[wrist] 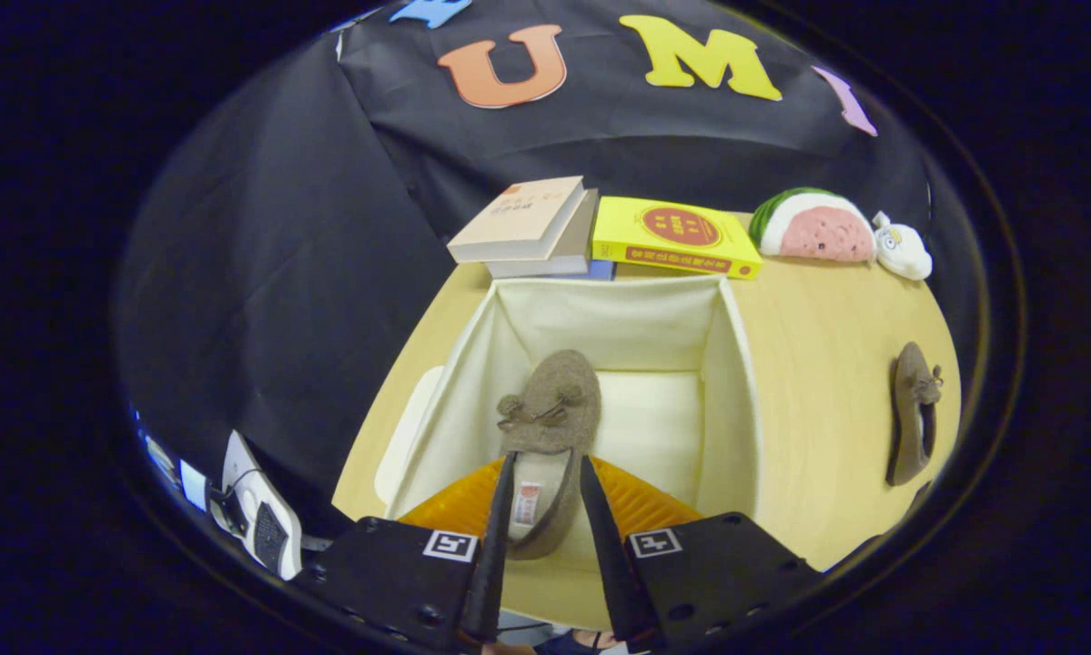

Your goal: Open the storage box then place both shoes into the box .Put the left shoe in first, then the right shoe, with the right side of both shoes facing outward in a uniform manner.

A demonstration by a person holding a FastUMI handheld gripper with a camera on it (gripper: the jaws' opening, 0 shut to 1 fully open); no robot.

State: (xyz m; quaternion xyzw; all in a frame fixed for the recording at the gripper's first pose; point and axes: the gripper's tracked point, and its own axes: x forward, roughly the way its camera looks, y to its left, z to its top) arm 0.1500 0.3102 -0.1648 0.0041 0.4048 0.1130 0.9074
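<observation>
The hand-held gripper (pixel 546 478) is narrowly spread, its fingers pinching the heel of a brown shoe (pixel 545 428) inside the open storage box (pixel 736 364). The second shoe (pixel 912 414) lies on the worktop (pixel 827 318) beside the box. The shoe's insole label is illegible.

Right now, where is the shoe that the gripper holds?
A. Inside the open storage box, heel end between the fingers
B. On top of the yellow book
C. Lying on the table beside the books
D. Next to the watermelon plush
A. The gripper is shut on the held shoe at its heel, with the toe reaching into the open storage box; the other shoe lies on the table outside it.
</observation>
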